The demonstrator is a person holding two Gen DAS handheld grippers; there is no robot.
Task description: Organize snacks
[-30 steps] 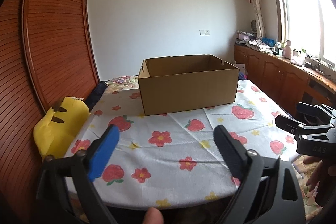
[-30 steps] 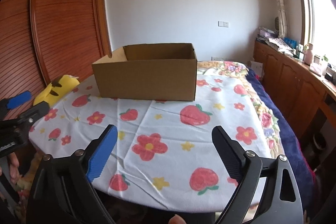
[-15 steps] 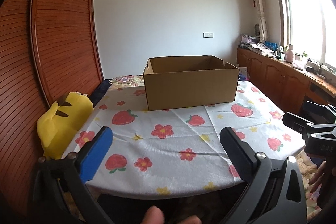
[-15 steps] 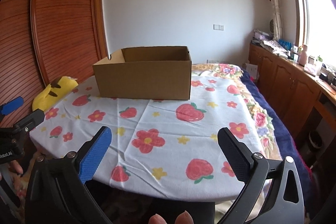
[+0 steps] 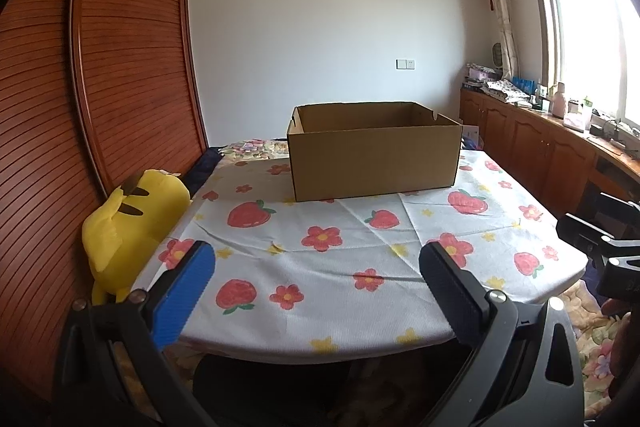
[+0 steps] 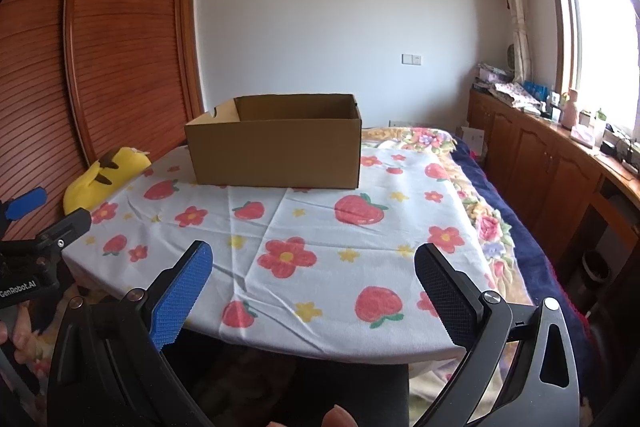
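Nearest in each wrist view is the claw itself: the left claw (image 5: 316, 263) stands wide with nothing between its blue and black pads, and the right claw (image 6: 314, 263) is just as wide and just as empty. Both hang at the near edge of the bench (image 5: 360, 331), which wears a white cloth (image 6: 320, 227) printed with strawberries and red flowers. No snacks show anywhere on that cloth, so the only piece of the task in sight is the cardboard box (image 5: 372, 159), open at the top, sitting on the far part of the bench. From the left claw the box lies straight ahead and a little to the right; in the right wrist view the same cardboard box (image 6: 276, 151) lies ahead and to the left, so it sits roughly between the two hands and well apart from both. Its long side runs left to right across the bench, facing the claws broadside. Neither hand looks clearly nearer; I cannot tell which would reach it first. What is inside the box is hidden by its near wall. A yellow plush toy (image 5: 132, 223) leans at the left edge of the bench against the wooden sliding door (image 5: 128, 67). Along the right wall runs a low wooden cabinet (image 6: 540, 155) under the window, its top crowded with small bottles and packets too small to name.
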